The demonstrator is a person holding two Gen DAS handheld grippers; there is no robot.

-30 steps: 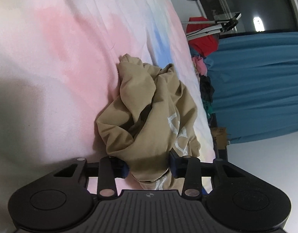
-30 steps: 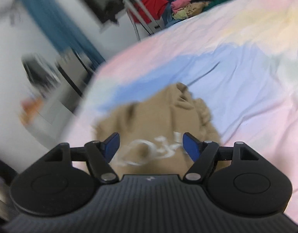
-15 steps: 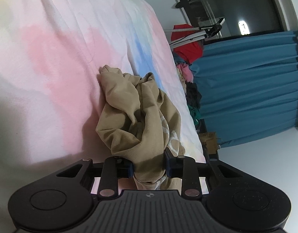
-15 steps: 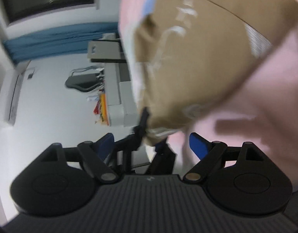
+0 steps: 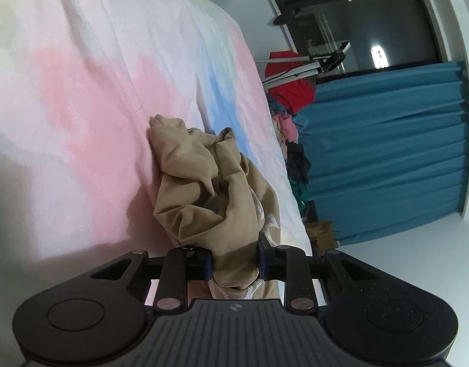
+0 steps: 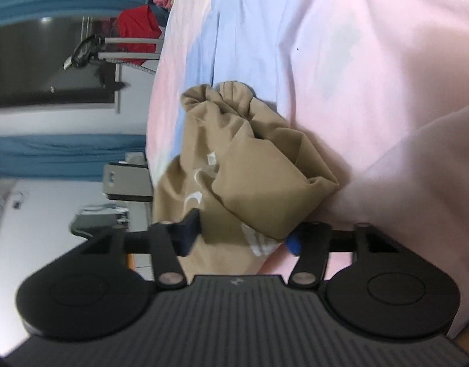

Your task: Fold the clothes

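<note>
crumpled tan cloth garment [image 5: 210, 195]: plain tan, white printed lettering on its lower right folds
wide bedsheet [image 5: 81, 98]: pastel blotches of pink, white and light blue
pleated curtain at the right of the frame [image 5: 384, 153]: teal blue
garment on the white rack, upper right [image 5: 291, 81]: bright red
gripper bodies, bottom of both frames: matte black, blue pads

The right tool [image 6: 243, 238] rolled and has just been closing around the tan garment [image 6: 249, 165].
</note>
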